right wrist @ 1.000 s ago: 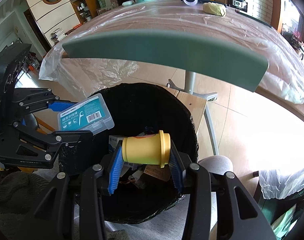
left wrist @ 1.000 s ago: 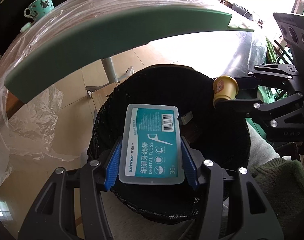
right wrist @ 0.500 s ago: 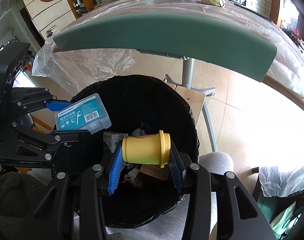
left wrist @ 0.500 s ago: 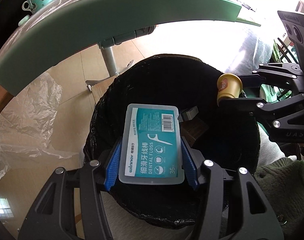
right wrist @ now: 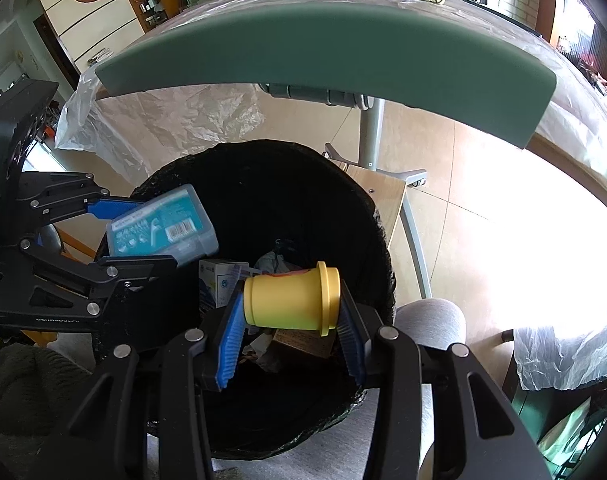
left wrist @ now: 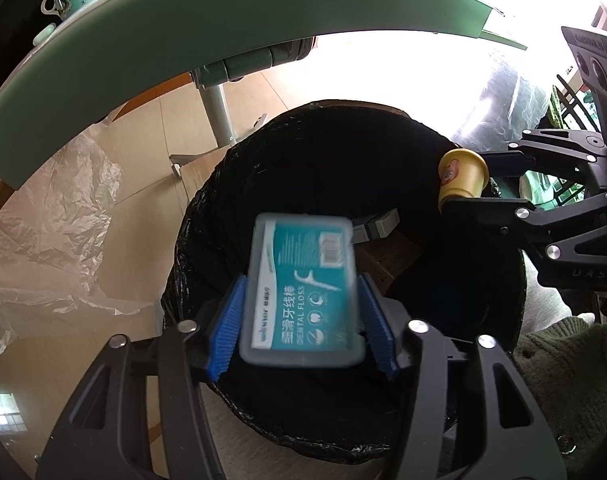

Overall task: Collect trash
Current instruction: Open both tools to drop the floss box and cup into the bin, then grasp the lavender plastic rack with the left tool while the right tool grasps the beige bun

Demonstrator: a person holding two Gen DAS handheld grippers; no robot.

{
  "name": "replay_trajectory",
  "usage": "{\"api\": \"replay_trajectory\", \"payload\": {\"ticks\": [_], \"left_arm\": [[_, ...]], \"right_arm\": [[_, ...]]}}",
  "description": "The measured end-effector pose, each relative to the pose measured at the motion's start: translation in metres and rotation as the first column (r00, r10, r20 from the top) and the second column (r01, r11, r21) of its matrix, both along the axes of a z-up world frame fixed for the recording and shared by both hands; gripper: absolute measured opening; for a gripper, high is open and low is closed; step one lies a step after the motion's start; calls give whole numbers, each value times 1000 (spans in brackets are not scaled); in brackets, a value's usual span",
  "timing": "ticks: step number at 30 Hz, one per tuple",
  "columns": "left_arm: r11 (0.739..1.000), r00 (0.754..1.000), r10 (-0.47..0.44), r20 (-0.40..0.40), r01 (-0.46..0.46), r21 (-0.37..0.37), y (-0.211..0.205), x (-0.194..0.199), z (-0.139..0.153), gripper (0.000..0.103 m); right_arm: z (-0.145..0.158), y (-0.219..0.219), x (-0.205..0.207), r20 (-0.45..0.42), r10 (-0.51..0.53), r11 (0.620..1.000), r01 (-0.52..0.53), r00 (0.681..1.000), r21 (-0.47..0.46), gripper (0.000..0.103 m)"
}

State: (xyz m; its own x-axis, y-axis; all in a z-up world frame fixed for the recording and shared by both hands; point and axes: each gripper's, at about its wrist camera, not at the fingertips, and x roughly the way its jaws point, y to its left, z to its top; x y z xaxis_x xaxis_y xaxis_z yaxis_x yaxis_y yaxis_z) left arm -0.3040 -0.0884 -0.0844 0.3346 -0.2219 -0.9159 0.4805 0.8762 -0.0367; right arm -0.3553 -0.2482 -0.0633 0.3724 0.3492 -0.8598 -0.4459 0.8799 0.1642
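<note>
L gripper [left wrist: 301, 316] looks to be letting go of the dental floss box [left wrist: 301, 292], blurred, over the black-lined bin [left wrist: 207, 216] at 6 o'clock. Light, stiff, slick plastic; pinch long edges. R gripper [right wrist: 289, 312] clamps the yellow cup [right wrist: 291, 298] at 3 o'clock: light, crushable, hold mid-body.

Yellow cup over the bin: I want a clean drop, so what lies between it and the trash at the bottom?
Nothing: in the right wrist view the yellow cup, in the right gripper, hangs above the boxes inside the black bin.
</note>
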Motion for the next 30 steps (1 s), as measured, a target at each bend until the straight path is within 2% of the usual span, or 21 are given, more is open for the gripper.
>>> {"api": "replay_trajectory", "payload": {"ticks": [1, 2, 3, 8, 11, 13, 15, 16, 18, 20, 23, 27, 30], "left_arm": [[1000, 1000, 3, 7, -3, -5, 1, 1, 1, 78], [1000, 1000, 7, 16, -7, -12, 3, 0, 2, 80], [1000, 1000, 8, 20, -8, -20, 4, 0, 3, 81], [999, 999, 29, 33, -28, -38, 10, -1, 15, 83], [998, 997, 38, 70, -34, -61, 16, -8, 38, 83], [996, 993, 34, 110, -24, -89, 19, -13, 59, 83], [993, 983, 22, 184, 1, -122, 22, -20, 92, 85], [991, 974, 25, 224, 5, -133, 23, -22, 107, 93], [986, 946, 58, 318, -4, -166, 27, -18, 140, 102], [978, 929, 97, 357, -21, -210, 33, 1, 166, 102], [959, 940, 160, 302, -76, -273, 39, 50, 189, 102], [930, 957, 220, 189, -147, -338, 38, 124, 200, 101], [928, 960, 237, 148, -179, -328, 29, 178, 201, 101]], "right_arm": [[1, -1, 0, 4, -10, 1000, 10, 1000, 5, 59], [3, -4, 0, 10, -27, 1000, 27, 1000, 14, 71], [5, -7, 0, 9, -37, 999, 37, 999, 29, 74], [17, -18, -4, 32, -63, 997, 62, 997, 44, 78], [35, -25, -12, 90, -62, 997, 59, 994, 40, 79], [59, -32, -21, 151, -55, 997, 46, 987, 65, 80], [83, -38, -25, 230, -61, 996, 46, 971, 71, 90], [96, -40, -25, 284, -72, 996, 55, 956, 66, 92], [118, -43, -21, 375, -98, 995, 87, 922, 47, 99], [137, -43, -6, 463, -121, 992, 122, 878, 28, 99], [152, -40, 30, 498, -148, 986, 169, 854, 4, 99], [156, -40, 89, 438, -188, 980, 195, 879, 30, 99], [151, -37, 135, 381, -204, 978, 205, 902, 39, 99]]}}
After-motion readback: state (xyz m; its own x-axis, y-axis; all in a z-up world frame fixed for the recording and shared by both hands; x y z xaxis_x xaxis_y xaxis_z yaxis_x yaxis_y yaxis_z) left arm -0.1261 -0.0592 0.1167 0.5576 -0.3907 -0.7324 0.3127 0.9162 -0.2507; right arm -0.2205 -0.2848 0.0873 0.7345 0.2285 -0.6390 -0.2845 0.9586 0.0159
